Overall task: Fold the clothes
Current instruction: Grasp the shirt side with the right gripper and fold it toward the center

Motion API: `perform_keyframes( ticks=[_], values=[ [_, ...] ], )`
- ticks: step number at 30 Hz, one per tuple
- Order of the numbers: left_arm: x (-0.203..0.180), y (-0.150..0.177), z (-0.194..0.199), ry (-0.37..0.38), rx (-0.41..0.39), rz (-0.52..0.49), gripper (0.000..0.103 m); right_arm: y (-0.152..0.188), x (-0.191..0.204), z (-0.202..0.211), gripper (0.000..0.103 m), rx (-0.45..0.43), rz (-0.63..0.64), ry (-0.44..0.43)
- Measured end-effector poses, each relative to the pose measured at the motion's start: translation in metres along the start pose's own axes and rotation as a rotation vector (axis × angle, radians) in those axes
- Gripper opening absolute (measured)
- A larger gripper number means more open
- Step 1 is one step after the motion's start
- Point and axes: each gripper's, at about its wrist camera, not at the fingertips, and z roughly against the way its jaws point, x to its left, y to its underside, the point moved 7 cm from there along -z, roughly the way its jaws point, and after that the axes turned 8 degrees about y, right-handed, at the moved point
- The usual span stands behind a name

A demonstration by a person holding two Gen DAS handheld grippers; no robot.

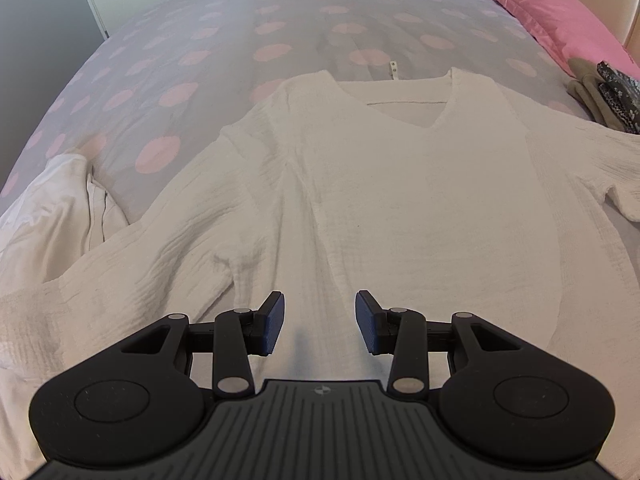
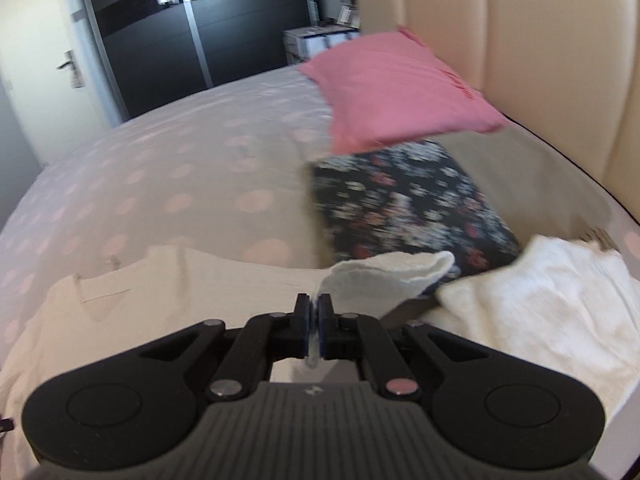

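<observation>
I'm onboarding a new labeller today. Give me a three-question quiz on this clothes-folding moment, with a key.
1. True or false: the left gripper is shut on cloth.
2. What does the right gripper hold? A) the pink pillow B) a sleeve of the white top C) nothing
3. Fill in: the folded floral garment lies just in front of the ____ pillow.

Key: 1 false, it is open above the top; 2 B; 3 pink.
</observation>
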Motion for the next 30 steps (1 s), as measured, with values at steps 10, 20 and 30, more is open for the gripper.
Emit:
perform_keyframes(
  ticks=[10,20,30],
  values=[
    [-0.01,-0.001,0.011,0.061,-0.023,-0.002,0.037,0.03,0.135,0.018,0.005,0.078,0.173,-0.239],
    [-0.015,-0.001,0.012,0.099,-0.033,-0.002,0.037,0.1,0.249,0.005,0.005,0.217,0.364,-0.384],
    [-0.024,0.005,0.008,0.131,-0.023,-0.019,0.037,0.124,0.275,-0.004,0.026,0.239,0.471,-0.384]
  ],
)
